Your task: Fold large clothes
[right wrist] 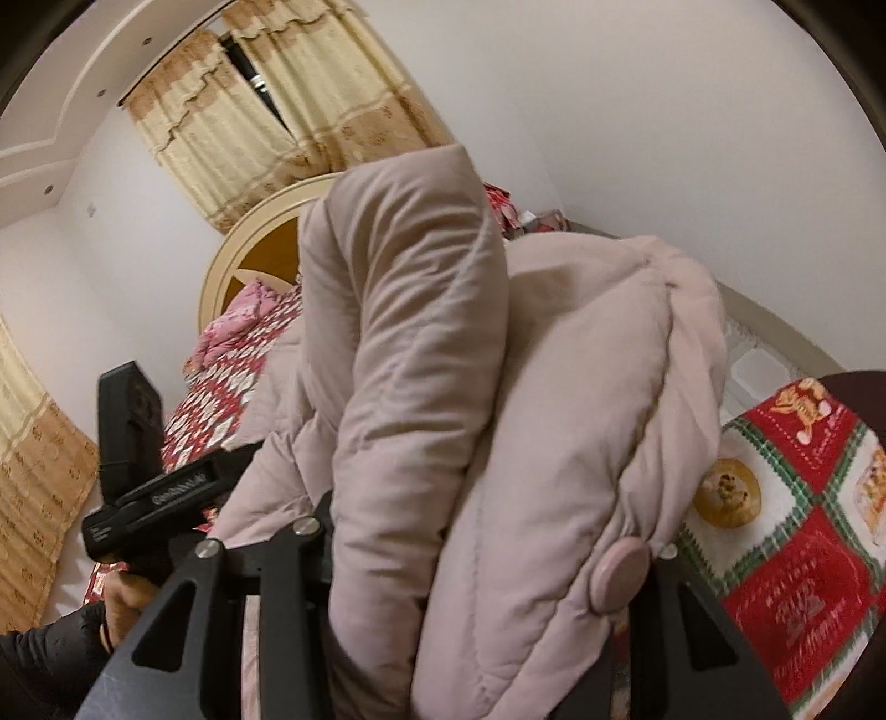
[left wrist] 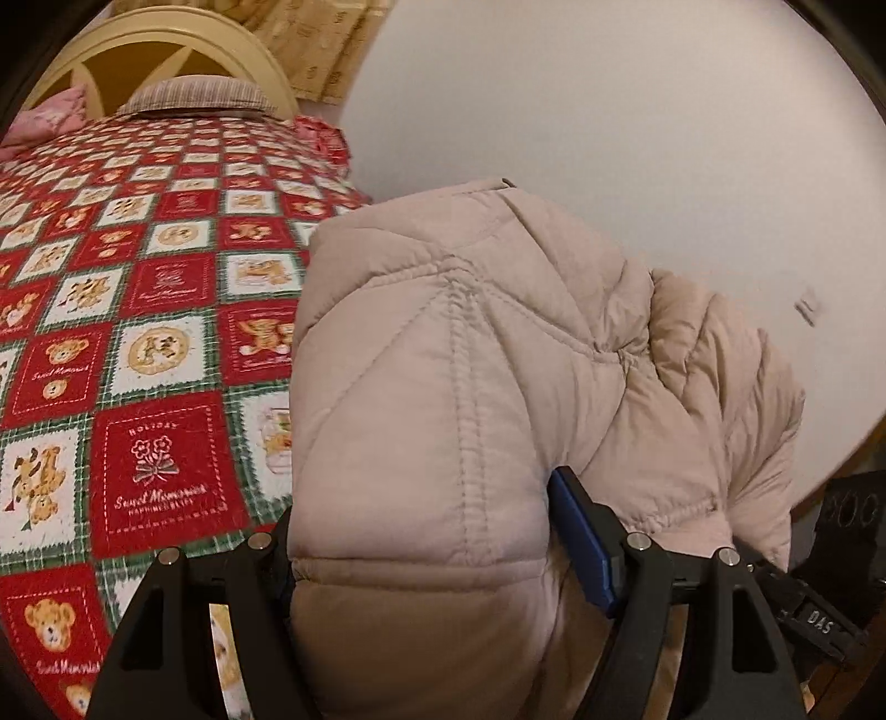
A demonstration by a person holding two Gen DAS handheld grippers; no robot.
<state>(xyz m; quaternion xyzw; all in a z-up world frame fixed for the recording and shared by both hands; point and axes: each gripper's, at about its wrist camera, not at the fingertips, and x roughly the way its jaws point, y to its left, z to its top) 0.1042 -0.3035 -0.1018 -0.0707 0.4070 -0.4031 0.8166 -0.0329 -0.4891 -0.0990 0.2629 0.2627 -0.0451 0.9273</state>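
Note:
A pale pink-beige padded jacket (left wrist: 470,343) hangs bunched above the bed. In the left wrist view my left gripper (left wrist: 421,531) is shut on a thick quilted fold of it, which bulges between the black fingers; one blue pad (left wrist: 581,543) shows against the cloth. In the right wrist view my right gripper (right wrist: 487,543) is shut on another thick bundle of the jacket (right wrist: 421,343), near a round pink button (right wrist: 617,576). The fingertips of both grippers are buried in the fabric. The rest of the jacket droops between the two grips.
Below lies a bed with a red, white and green teddy-bear quilt (left wrist: 138,343), a striped pillow (left wrist: 199,94) and a cream headboard (left wrist: 183,39). A white wall (left wrist: 609,111) stands to the right. Yellow curtains (right wrist: 266,122) hang behind. A hand (right wrist: 119,603) holds the left gripper's black housing (right wrist: 149,487).

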